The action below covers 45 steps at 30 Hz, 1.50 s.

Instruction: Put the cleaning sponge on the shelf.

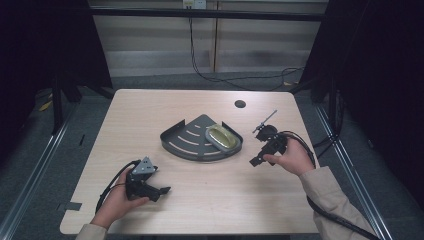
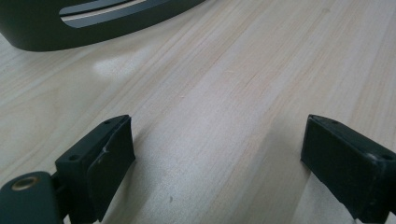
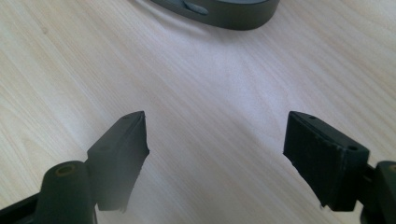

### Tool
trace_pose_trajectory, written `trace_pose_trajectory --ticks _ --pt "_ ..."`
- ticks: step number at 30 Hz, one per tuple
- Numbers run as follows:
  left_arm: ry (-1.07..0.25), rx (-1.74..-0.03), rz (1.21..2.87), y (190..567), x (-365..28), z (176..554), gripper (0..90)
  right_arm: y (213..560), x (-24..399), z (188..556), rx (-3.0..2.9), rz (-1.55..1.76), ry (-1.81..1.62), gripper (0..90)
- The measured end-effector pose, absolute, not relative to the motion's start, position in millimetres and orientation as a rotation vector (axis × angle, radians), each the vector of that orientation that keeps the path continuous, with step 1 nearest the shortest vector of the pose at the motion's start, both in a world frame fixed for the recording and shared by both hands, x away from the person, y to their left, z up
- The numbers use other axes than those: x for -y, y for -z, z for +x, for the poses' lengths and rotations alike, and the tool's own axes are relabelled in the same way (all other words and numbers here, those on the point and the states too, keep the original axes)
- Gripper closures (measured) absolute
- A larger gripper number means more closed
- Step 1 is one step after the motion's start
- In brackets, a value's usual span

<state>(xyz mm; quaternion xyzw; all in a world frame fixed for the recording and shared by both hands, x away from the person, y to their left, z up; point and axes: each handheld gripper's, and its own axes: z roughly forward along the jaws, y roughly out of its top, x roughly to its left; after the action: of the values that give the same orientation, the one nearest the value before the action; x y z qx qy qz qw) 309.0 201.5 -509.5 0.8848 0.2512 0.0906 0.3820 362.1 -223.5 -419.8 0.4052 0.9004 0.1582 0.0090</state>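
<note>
From my seat, the left tongs (image 1: 150,187) lay low over the near left part of the table (image 1: 150,107), jaws spread wide with bare wood between them; in the left gripper view the tongs (image 2: 217,154) showed nothing gripped. Ahead of them and to their right sat the dark fan-shaped tray (image 1: 185,145), and in that view I got just a cut-off stretch of its curved wall (image 2: 56,32) at the top edge. Its rounded side faced the near edge, its pointed corner away. A yellowish oval object (image 1: 221,136) lay in the tray's right part, long axis running roughly away from me; I could not make out what it was. Open table lay between both tongs and the tray's curved wall. The right tongs (image 1: 257,159) sat just right of the tray, apart from it, jaws likewise wide and empty (image 3: 217,154). Their view clipped the tray wall (image 3: 233,11) at the top. A small round hole (image 1: 240,104) sat beyond them.
</note>
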Motion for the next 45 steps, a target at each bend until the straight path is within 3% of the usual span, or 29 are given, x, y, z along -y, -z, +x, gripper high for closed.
trace_pose_trajectory --ticks 45 --pt "-0.230 -0.641 2.254 509.7 -201.4 308.9 9.0 467.7 269.4 301.3 -2.815 1.278 -0.528 18.7"
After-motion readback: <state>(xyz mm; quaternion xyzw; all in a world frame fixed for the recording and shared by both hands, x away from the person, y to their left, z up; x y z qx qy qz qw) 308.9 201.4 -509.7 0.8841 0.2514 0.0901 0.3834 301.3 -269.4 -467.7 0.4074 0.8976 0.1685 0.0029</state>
